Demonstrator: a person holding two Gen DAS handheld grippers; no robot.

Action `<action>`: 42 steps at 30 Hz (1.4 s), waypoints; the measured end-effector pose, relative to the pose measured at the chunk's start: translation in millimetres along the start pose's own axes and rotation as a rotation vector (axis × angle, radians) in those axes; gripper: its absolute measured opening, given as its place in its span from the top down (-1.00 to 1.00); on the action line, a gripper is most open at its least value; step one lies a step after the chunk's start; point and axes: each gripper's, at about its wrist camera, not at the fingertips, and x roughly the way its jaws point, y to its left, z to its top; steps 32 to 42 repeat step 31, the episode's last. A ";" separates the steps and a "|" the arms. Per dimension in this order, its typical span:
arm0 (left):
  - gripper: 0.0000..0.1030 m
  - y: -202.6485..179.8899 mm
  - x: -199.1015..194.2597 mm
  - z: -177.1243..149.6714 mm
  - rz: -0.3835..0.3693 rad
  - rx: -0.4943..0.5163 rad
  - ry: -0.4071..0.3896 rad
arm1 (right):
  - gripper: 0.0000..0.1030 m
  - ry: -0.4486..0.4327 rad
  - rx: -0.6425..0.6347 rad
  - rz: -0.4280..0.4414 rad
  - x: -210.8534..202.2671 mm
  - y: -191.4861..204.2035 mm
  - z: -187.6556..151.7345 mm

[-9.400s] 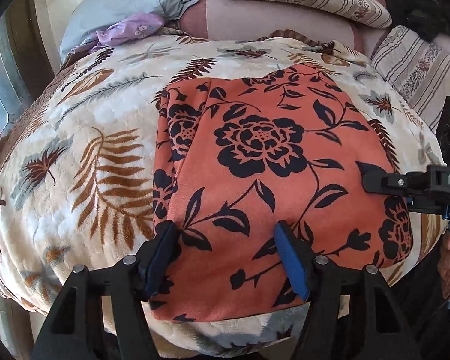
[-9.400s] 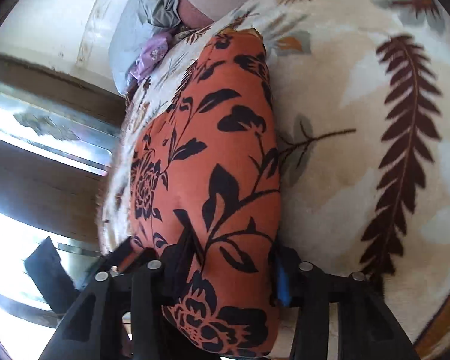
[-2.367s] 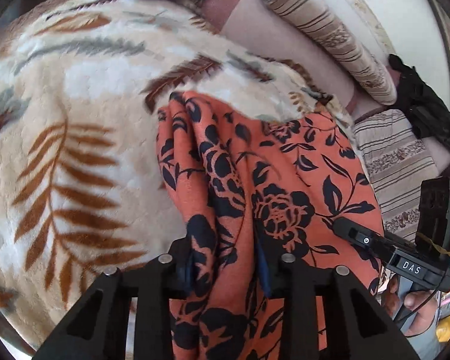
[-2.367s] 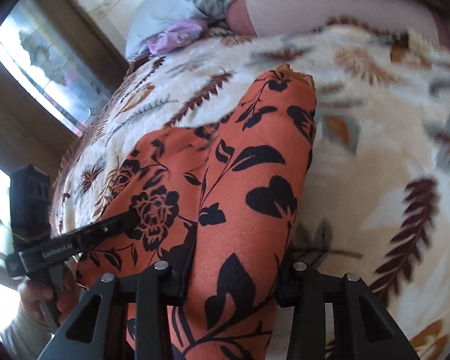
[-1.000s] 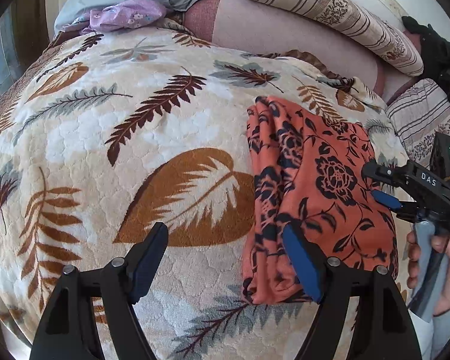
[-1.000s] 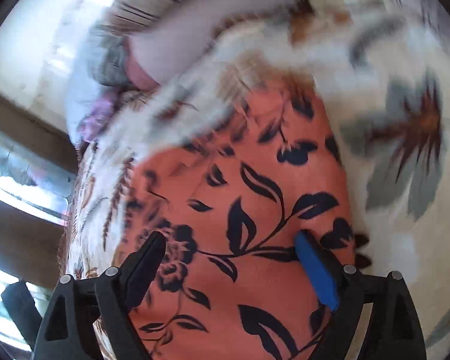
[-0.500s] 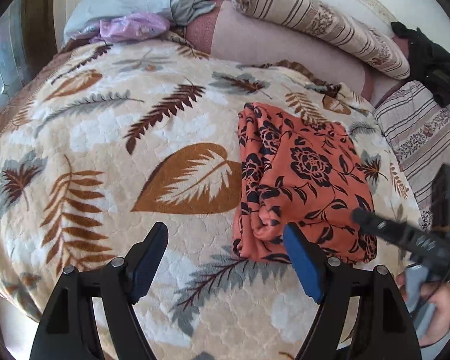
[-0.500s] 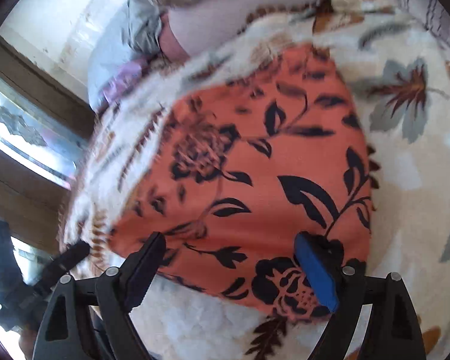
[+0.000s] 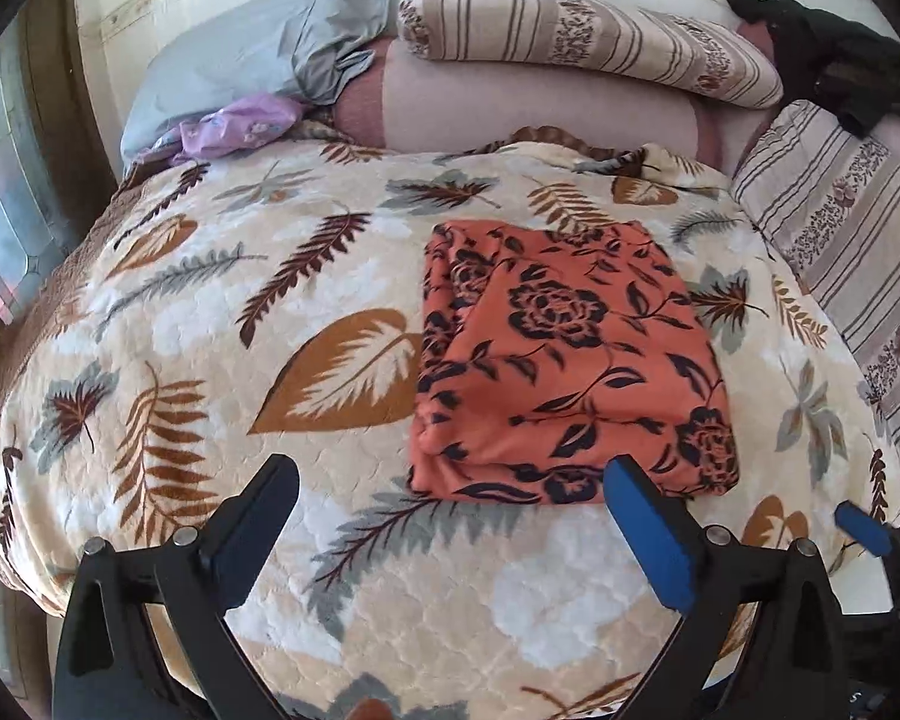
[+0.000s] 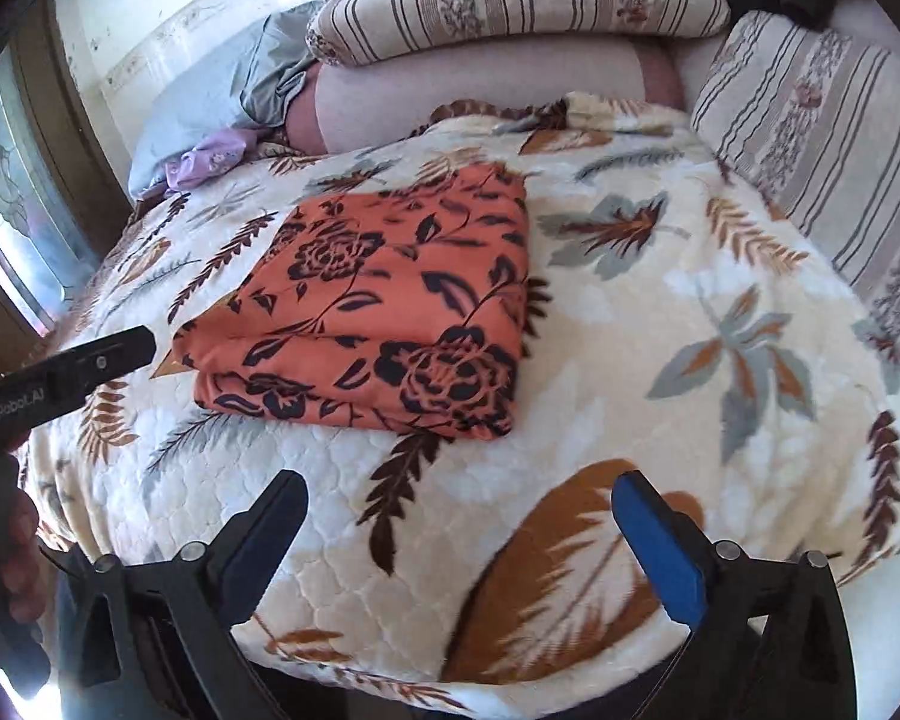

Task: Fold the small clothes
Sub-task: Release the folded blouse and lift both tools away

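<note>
Both wrist views: fingers (image 9: 648, 531) spread, empty.

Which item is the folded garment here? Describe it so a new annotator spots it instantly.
Start at the bed covered by the cream leaf-print blanket, with striped pillows at its head. The folded garment lies flat on the blanket's middle, a neat layered rectangle, both grippers open and clear of it. It is the only orange cloth with black flowers; the lilac cloth and grey pillow sit by the headboard.

Leaf-print blanket (image 9: 390, 630) covers the bed, striped pillows (image 9: 582, 39) behind, apparently a window (image 10: 12, 192) left
</note>
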 end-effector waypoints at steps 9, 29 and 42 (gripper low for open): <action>-0.96 -20.1 -15.5 17.1 0.027 0.026 -0.036 | -0.99 -0.048 -0.086 -0.035 -23.0 12.8 34.9; -0.96 -30.7 -10.2 31.0 0.057 0.060 -0.140 | -0.99 -0.051 -0.147 -0.095 -12.6 20.5 71.9; -0.97 -28.1 -5.2 35.8 0.049 0.051 -0.134 | -0.99 -0.044 -0.152 -0.093 -5.5 21.7 75.9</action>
